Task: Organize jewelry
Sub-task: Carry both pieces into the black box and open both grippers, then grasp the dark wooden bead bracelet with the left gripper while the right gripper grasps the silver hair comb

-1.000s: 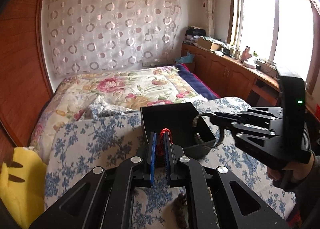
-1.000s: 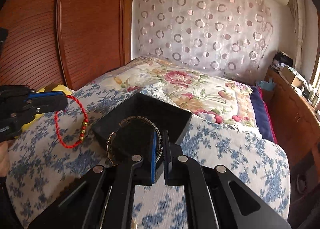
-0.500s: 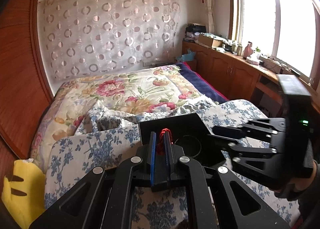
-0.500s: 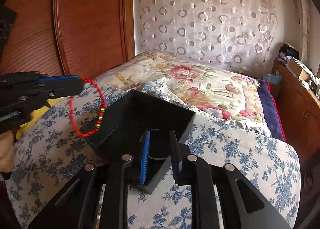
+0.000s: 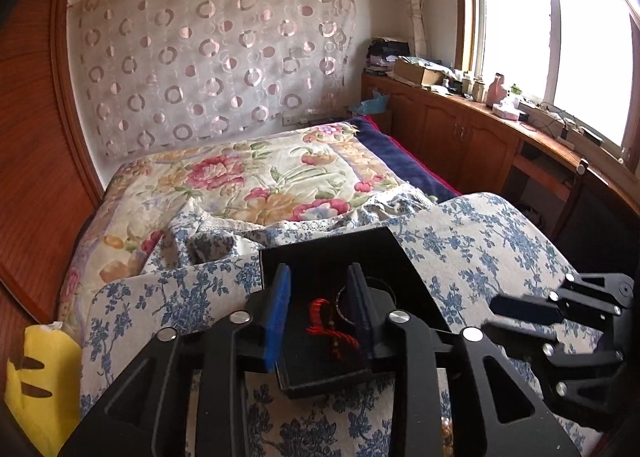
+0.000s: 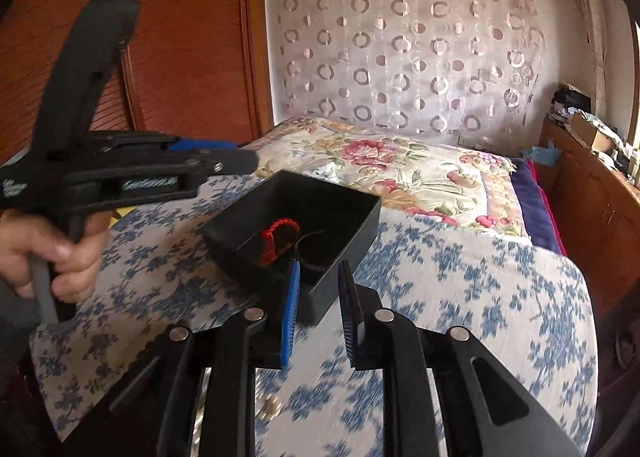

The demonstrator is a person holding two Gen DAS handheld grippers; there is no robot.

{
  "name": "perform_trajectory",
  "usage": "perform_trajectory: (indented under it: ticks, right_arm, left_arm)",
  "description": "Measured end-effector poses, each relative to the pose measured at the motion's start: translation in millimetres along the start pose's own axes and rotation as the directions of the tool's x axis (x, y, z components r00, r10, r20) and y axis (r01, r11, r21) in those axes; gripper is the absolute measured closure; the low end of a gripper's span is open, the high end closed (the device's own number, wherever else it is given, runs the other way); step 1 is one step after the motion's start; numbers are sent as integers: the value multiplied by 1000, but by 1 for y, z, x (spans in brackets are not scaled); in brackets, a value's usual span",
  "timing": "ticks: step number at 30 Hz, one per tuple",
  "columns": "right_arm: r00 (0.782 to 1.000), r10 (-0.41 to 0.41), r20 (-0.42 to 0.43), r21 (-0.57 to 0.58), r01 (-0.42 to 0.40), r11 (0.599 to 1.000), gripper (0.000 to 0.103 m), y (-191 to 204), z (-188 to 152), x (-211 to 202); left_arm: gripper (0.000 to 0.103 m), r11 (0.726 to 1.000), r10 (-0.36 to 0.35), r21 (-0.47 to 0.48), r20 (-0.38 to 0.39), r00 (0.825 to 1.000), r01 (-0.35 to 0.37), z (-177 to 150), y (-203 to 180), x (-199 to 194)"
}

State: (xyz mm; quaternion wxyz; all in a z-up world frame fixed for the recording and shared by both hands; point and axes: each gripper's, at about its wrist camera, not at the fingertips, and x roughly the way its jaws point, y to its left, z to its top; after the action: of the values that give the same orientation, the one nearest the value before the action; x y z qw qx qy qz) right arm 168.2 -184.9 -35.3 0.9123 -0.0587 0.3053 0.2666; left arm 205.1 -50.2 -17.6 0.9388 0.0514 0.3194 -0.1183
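Note:
A black open box (image 5: 384, 253) (image 6: 352, 213) sits on the blue-flowered cloth on the bed. A red cord bracelet (image 5: 320, 321) (image 6: 276, 233) lies inside it, beside a thin dark bangle (image 5: 380, 289). My left gripper (image 5: 320, 289) is open and empty, just above the box's near part. It also shows at the left of the right wrist view (image 6: 240, 157). My right gripper (image 6: 318, 277) is open and empty at the box's near corner. In the left wrist view it sits to the right of the box (image 5: 496, 317).
The blue-flowered cloth (image 6: 460, 289) covers the near bed, with a floral quilt (image 5: 260, 177) behind. A yellow plush toy (image 5: 36, 377) lies at the left. A wooden wardrobe (image 6: 180, 57) stands left, wooden cabinets (image 5: 460, 129) under the window right. A small gold item (image 6: 272, 405) lies on the cloth.
My right gripper opened and left the bangle in the box, then drew back. My left gripper opened and the red bracelet dropped into the box.

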Motion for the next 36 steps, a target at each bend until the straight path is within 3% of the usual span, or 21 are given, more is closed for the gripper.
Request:
perform_trajectory:
  ticks: [4,10,13,22,24,26,33,36]
  right_arm:
    - [1000,18,5,9,-18,1000,81,10,-17,-16]
    - [998,57,-10,23,-57,998,81,27,-44,-34]
    - [998,60,-22,3,-60,998,74,40,-56,-40]
    - [995,86,-56,-5,-87,996,73,62,-73,-46]
    - [993,96,-62,-8,-96,995,72,66,-74,-47]
    - [992,101,-74,-20,-102,995,61,71,-76,-46]
    - [986,103,-132,-41,-109,993,59,85,-83,-35]
    - [982,103,-158,-36,-110,993,50,87,-85,-30]
  left_arm:
    - [68,1000,-3,11,-5,1000,3,-12,-4,-14]
    - [55,1000,-24,-7,-10,1000,24,-45,-4,-40]
    - [45,999,-39,-22,-13,999,39,-66,-4,-53]
    - [43,999,-19,-27,-23,1000,18,-96,3,-78]
    - [38,999,-15,-30,-21,1000,14,-99,6,-83]
    - [32,1000,-9,-28,-16,1000,9,-102,7,-88]
    - [21,999,6,-40,-28,1000,-7,-117,14,-97]
    - [20,998,2,-57,-37,999,-4,-125,17,-98]
